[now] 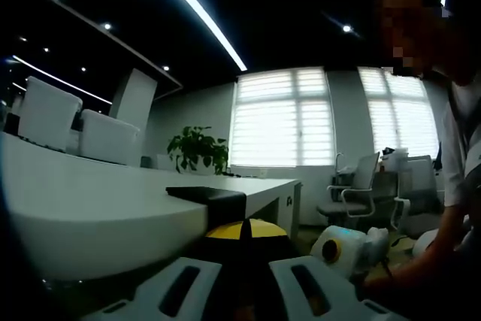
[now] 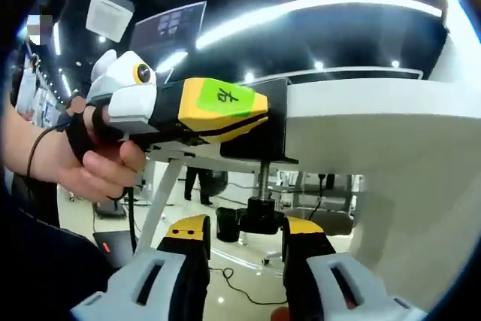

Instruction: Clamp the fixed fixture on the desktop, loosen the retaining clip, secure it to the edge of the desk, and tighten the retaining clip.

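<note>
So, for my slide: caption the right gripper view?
Right gripper at the clamp screw under the desk edge.

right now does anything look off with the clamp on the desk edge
Nothing stands out. The black clamp sits square over the white desk edge, its screw hanging straight below. The left hand-held gripper holds it from the side; the right hand-held gripper brackets the knob.

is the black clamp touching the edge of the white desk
Touching. In the right gripper view the black clamp wraps the white desk edge, its bracket flush against the end with no gap.
</note>
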A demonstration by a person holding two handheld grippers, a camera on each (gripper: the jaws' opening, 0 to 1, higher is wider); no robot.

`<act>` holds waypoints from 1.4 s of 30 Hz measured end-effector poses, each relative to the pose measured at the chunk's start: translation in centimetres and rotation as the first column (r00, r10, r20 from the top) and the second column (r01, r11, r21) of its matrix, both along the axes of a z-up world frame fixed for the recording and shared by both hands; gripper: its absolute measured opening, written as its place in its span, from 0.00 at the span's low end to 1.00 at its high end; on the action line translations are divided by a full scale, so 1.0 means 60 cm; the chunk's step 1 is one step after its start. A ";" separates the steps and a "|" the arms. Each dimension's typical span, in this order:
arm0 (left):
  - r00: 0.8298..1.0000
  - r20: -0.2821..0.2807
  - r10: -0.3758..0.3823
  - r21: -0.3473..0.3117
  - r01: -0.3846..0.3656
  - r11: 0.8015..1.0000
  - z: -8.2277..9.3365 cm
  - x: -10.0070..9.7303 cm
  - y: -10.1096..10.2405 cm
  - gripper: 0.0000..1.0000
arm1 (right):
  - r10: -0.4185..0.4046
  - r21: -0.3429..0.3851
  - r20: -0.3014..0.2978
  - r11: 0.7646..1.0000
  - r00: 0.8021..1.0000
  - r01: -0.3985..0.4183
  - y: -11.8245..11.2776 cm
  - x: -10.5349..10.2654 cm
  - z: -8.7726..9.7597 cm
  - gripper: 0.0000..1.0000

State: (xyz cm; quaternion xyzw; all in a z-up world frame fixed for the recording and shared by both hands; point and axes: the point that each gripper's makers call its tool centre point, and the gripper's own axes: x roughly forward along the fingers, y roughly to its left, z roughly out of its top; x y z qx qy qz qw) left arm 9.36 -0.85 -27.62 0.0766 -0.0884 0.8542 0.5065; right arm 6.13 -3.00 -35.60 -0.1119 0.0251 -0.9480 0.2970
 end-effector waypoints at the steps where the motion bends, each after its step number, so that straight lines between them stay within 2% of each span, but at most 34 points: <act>1: 1.000 0.000 0.001 0.002 -0.001 1.000 0.000 0.000 0.000 0.01 | -0.012 -0.017 0.000 1.000 1.000 0.012 0.001 -0.004 0.005 0.36; 4: 1.000 0.000 0.000 0.002 0.000 1.000 0.000 0.000 0.000 0.01 | -0.030 -0.028 0.013 0.999 0.999 0.031 0.001 -0.013 0.009 0.31; 6: 1.000 0.001 -0.003 -0.002 0.003 1.000 0.000 0.000 0.000 0.01 | -0.066 -0.021 0.013 0.998 0.998 0.066 0.011 -0.021 0.009 0.24; 8: 1.000 0.002 -0.006 -0.005 0.006 1.000 0.000 0.000 0.000 0.01 | -0.039 -0.043 0.036 0.998 0.999 0.040 0.009 -0.020 0.007 0.24; 11: 1.000 0.002 -0.008 -0.006 0.008 1.000 -0.001 0.000 0.000 0.01 | -0.030 -0.032 0.025 0.999 0.999 0.030 0.012 -0.017 0.008 0.24; 13: 1.000 0.002 -0.007 -0.002 0.007 1.000 0.000 0.000 -0.001 0.01 | 0.002 -0.029 0.020 1.000 1.000 -0.001 0.013 -0.015 0.010 0.24; 16: 1.000 0.001 -0.003 0.005 0.003 1.000 0.000 0.000 -0.001 0.01 | 0.091 -0.001 0.007 0.996 0.996 -0.091 0.009 -0.016 0.011 0.24; 22: 1.000 -0.001 0.004 -0.009 -0.004 1.000 -0.001 -0.001 -0.001 0.01 | 0.225 0.017 0.018 0.974 0.974 -0.225 0.002 -0.022 0.008 0.24; 25: 1.000 -0.003 0.000 -0.009 0.000 1.000 -0.001 0.000 0.000 0.01 | 0.262 0.000 0.021 0.965 0.965 -0.262 0.002 -0.020 0.009 0.24; 27: 1.000 -0.002 0.001 -0.008 -0.001 1.000 -0.001 0.000 0.000 0.01 | 0.311 -0.082 0.055 0.949 0.949 -0.306 -0.002 -0.012 0.012 0.24; 29: 1.000 0.002 0.001 -0.006 -0.001 1.000 -0.001 0.000 0.000 0.01 | 0.294 -0.083 0.055 0.954 0.954 -0.289 0.002 -0.013 0.010 0.24; 31: 1.000 0.003 0.003 -0.009 -0.003 1.000 -0.001 -0.001 0.000 0.01 | 0.245 -0.060 0.060 0.968 0.968 -0.242 0.007 -0.013 0.006 0.27; 35: 1.000 0.002 0.007 -0.012 -0.007 1.000 -0.001 -0.001 0.000 0.01 | 0.220 -0.052 0.056 0.975 0.974 -0.217 0.009 0.010 0.002 0.43; 40: 1.000 0.003 0.010 -0.002 -0.010 1.000 -0.001 -0.001 0.000 0.01 | 0.089 -0.059 0.060 0.995 0.994 -0.086 0.018 0.009 0.013 0.42; 42: 1.000 0.005 0.013 -0.004 -0.013 1.000 -0.001 -0.002 0.000 0.01 | 0.083 -0.065 0.056 0.995 0.995 -0.079 0.006 0.009 0.022 0.39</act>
